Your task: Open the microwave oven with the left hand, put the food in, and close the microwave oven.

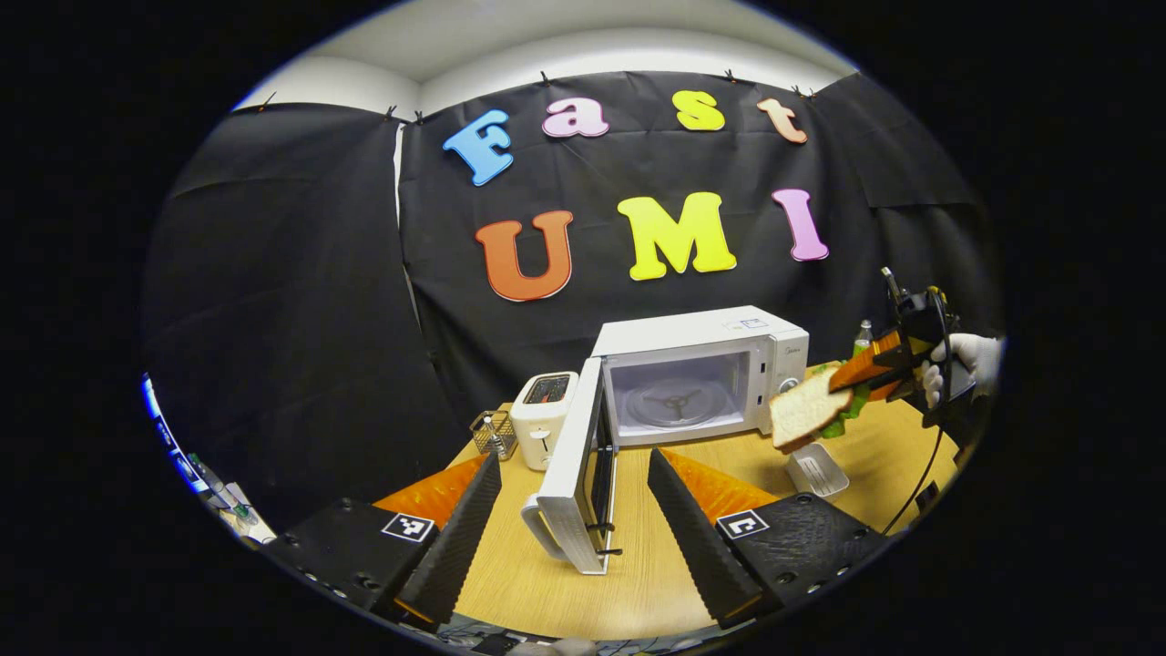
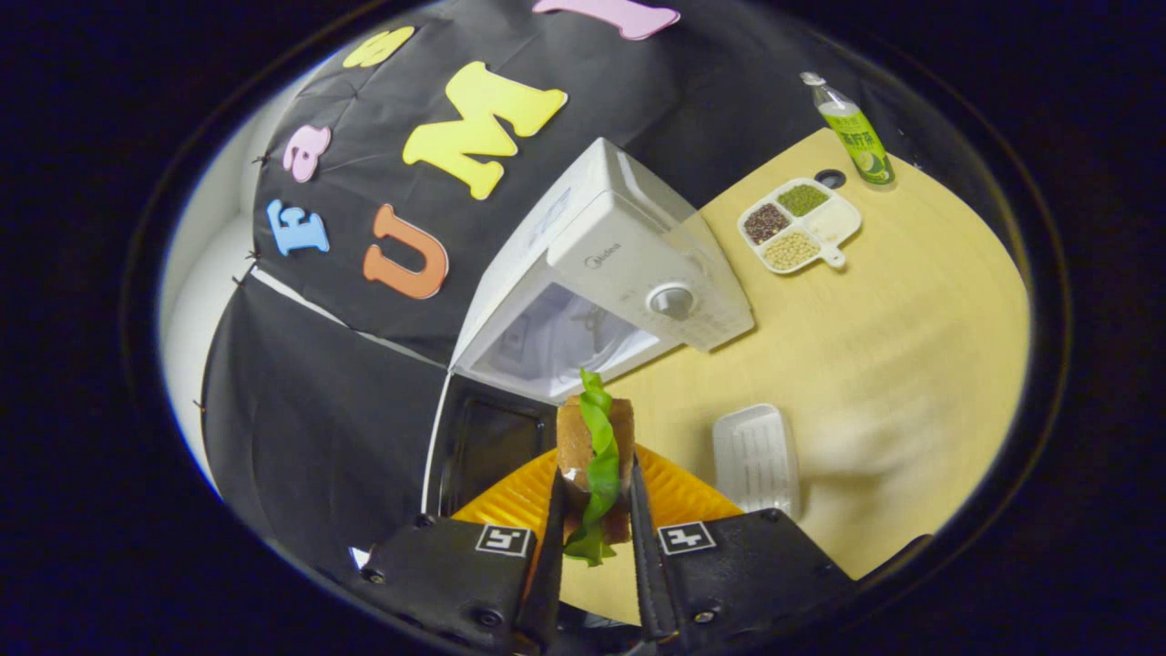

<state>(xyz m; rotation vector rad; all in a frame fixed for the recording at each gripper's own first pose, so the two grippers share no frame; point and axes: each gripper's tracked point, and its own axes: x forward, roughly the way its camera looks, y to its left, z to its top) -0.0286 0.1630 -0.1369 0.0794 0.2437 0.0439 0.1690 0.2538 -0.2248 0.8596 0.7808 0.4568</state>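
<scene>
Door's (image 1: 572,474) open. Right hand-held gripper (image 2: 594,510) clamps the sandwich (image 2: 597,460); left hand-held gripper (image 1: 574,510) gapes wide, empty. Risk: lettuce snagging on the microwave (image 1: 697,369) opening and slipping out.

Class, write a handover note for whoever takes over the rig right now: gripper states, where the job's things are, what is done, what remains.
Left gripper: open, holding nothing, just behind the swung-open door.
Right gripper: shut on the sandwich, in the air before the microwave, off its control-panel side.
The empty white tray lies on the table.
Done: door open, food picked up.
Left: carry the sandwich into the cavity, release, withdraw, shut the door with the left gripper.
</scene>
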